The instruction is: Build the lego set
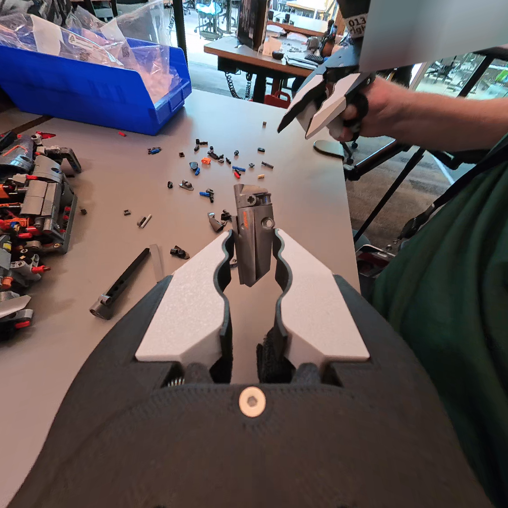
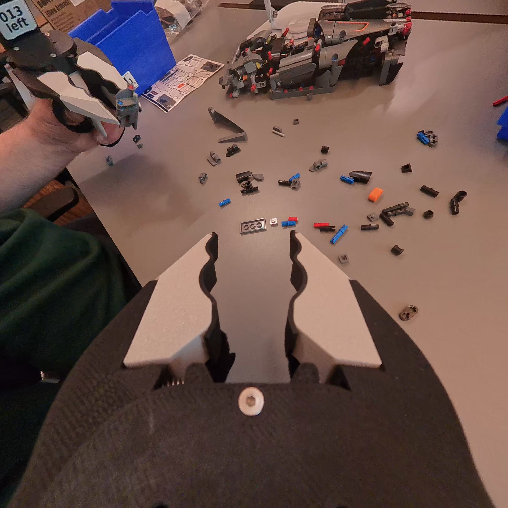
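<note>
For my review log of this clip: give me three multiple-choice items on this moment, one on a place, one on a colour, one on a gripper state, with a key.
1. Where is the grey Lego sub-assembly?
A. In the blue bin
B. Between the left gripper's fingers, off the table
C. Lying on the instruction sheet

2. What colour is the small curved tile lying alone among the loose pieces?
A. Orange
B. Green
C. White

3. How is the right gripper?
A. Shut on a blue pin
B. Shut on the car model
C. Open and empty

Key: 1 B, the left gripper clamps it above the table; 2 A, it is the only orange tile there; 3 C, bare table shows between its spread fingers.
</note>
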Tool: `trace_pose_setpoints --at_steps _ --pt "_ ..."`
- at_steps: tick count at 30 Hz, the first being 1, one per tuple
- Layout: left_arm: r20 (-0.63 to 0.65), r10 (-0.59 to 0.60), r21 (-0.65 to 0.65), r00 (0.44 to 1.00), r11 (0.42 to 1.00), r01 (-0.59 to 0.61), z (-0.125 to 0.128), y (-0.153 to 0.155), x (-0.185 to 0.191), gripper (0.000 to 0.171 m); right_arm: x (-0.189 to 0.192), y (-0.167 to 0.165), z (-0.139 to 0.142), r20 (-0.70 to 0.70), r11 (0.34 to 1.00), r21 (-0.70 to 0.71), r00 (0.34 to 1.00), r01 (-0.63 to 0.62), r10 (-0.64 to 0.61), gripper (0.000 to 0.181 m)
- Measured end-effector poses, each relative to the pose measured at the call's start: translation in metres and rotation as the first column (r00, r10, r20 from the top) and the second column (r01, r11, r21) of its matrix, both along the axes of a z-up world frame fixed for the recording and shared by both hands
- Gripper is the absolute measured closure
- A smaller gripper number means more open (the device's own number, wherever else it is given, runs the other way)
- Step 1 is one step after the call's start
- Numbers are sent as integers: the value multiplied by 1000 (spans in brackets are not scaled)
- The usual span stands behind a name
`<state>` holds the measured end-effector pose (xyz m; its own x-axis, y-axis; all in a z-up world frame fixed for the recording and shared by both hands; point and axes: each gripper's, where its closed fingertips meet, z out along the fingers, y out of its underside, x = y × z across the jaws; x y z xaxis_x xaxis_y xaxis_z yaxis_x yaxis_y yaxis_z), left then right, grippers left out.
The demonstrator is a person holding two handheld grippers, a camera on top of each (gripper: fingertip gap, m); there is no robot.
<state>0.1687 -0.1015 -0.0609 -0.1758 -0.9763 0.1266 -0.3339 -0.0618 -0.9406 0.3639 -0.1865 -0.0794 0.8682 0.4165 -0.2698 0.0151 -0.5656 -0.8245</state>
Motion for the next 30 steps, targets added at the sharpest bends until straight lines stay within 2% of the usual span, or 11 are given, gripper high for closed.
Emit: trace_pose_setpoints --at_steps 9,30 --pt "15 -4 -43 1000 999 4 1 0 1 147 0 -1 0 0 1000 -1 1000 -2 2 130" --pt "16 13 -29 1000 1000 -13 4 2 1 147 -1 -2 -1 4 1000 -5 1000 -8 8 130"
